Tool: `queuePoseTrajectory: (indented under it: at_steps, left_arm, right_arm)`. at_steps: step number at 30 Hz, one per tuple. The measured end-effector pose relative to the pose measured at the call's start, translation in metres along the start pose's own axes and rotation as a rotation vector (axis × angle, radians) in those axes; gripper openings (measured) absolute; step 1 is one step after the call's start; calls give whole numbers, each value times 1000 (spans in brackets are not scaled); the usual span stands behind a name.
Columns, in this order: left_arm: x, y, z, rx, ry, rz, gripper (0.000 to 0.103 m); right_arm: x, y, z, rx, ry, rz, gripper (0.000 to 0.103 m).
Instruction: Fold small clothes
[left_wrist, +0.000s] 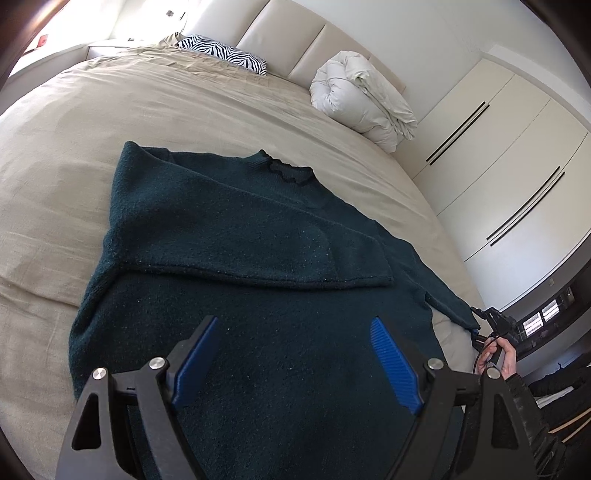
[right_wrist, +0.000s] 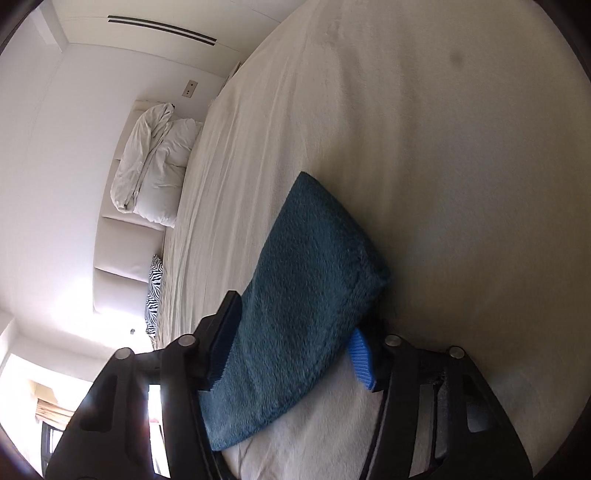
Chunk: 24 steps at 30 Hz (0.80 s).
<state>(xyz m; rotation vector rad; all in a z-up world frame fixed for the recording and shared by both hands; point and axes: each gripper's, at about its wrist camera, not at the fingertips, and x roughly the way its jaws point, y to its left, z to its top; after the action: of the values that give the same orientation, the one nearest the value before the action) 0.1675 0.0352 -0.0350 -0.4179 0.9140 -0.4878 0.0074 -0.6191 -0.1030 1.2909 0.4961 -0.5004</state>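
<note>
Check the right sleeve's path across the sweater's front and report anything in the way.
Nothing visible blocks it. The right gripper has the sleeve cuff between its jaws; the sweater lies flat on the bed, left sleeve already folded across. The left gripper hovers open over the hem.

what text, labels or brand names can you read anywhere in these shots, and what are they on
None can be read: the dark green sweater shows no tag or print.
The red item on the far ledge is too small and blurred to tell.
The wall plate carries no legible marking.
</note>
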Motion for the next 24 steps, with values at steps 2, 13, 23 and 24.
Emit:
queuePoseTrajectory:
  at_steps: [2, 13, 23, 24]
  left_arm:
    - [3, 1, 0, -4, 6, -4, 84]
    - [21, -4, 19, -38, 11, -84, 84]
    - [59, -13, 39, -188, 77, -297, 84]
    - [66, -14, 42, -212, 101, -322, 84]
  right_arm:
    - [6, 3, 4, -13, 0, -28, 23]
    - [2, 185, -102, -559, 33, -67, 8]
    - [47, 317, -384, -1272, 181, -61, 7]
    - [50, 318, -404, -1305, 187, -66, 7]
